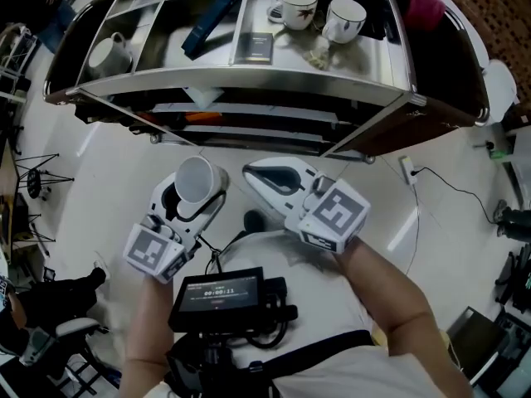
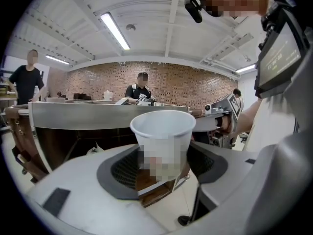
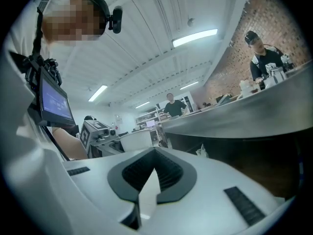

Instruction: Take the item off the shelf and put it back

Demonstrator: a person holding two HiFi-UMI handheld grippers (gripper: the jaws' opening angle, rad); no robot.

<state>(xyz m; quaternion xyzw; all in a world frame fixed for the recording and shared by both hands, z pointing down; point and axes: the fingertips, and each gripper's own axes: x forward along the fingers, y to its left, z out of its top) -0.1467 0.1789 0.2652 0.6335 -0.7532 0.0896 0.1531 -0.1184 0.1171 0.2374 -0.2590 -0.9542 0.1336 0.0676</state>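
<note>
Looking down from the head view, the left gripper [image 1: 197, 186] carries a white paper cup [image 1: 197, 177] over the pale floor, in front of the metal shelf [image 1: 249, 80] and clear of it. From up there only the cup's open mouth and bare white inside show. The shelf's top level shows there too: two white mugs [image 1: 299, 5] side by side, a blue box [image 1: 214, 15] lying slantwise, a dark book [image 1: 253, 46] and a pale jug [image 1: 108, 55] at the far left.

The left gripper view gives what the overhead look cannot. The cup stands upright between the two dark pads [image 2: 124, 168], which press on its lower sides while the jaws stand wide around it. The shelf is just an edge-on band of metal behind the cup here, with a brick wall and several people beyond.

The right gripper [image 1: 251, 171] sits just beside the cup, not touching it. Its own view shows its jaws brought together at the tips, with nothing between them. Past them, the left gripper's marker cube [image 3: 93, 131] and the cup's side are visible.
</note>
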